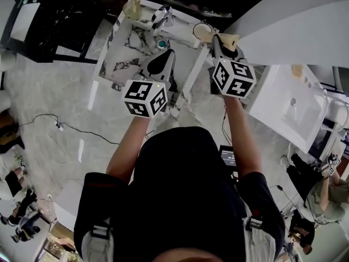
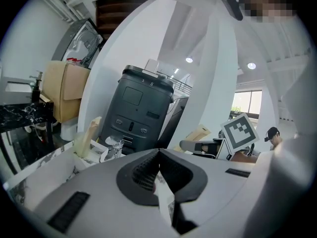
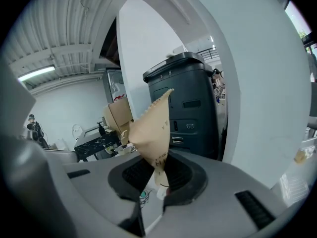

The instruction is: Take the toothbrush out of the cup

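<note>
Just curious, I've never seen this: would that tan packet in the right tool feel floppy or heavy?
Probably light: the tan packet stands up from just its lower end pinched in the right tool. Likely fairly stiff, since it shows no droop. Its paper-like wrap looks matte, so probably not slippery.

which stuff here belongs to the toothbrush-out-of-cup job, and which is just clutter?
Job:
- paper-wrapped toothbrush, clamped in the right gripper
- what looks like the cup, beside that gripper's tip in the head view

Just lying about:
- second wrapped packet
- tap
- dark grey machine
- left gripper, shut and empty
</note>
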Action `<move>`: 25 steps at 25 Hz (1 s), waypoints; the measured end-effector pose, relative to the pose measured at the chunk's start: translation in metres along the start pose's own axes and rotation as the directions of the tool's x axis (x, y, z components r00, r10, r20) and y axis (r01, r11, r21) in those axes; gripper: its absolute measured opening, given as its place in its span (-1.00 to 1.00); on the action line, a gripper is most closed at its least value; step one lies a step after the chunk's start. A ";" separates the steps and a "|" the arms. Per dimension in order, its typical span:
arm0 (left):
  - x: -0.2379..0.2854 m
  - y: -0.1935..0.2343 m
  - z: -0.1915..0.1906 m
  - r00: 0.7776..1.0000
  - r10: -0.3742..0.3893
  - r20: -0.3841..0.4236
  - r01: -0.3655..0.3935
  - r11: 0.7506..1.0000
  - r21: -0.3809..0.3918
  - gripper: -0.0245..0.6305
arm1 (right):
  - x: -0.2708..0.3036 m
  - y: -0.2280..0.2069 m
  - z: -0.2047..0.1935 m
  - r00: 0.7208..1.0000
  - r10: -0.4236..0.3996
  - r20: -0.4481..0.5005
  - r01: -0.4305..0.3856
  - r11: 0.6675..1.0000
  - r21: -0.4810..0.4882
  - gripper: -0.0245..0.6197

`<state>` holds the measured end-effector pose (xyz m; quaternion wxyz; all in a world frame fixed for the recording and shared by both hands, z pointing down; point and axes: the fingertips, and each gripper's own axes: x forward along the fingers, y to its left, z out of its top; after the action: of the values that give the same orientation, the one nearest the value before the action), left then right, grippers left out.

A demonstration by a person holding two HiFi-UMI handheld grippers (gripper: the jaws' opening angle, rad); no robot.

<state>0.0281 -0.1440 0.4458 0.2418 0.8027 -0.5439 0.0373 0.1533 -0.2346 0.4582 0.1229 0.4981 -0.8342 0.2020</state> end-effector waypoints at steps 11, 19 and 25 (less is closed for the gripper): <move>-0.046 -0.019 0.012 0.998 -0.011 0.063 0.009 1.000 0.019 -0.89 | -0.045 0.035 0.006 0.999 0.024 0.041 -0.023 0.999 -0.026 -0.68; -0.083 -0.027 0.012 0.995 -0.021 0.093 0.018 0.999 0.039 -0.89 | -0.077 0.067 0.004 0.997 0.047 0.065 -0.044 0.998 -0.047 -0.68; -0.112 -0.034 0.005 0.993 -0.040 0.112 0.038 0.999 0.025 -0.89 | -0.102 0.084 0.002 0.994 0.051 0.101 -0.048 0.998 -0.035 -0.68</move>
<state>0.0118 -0.0404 0.3933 0.2025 0.8167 -0.5403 -0.0065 0.1280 -0.1203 0.3966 0.0833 0.4848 -0.8548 0.1656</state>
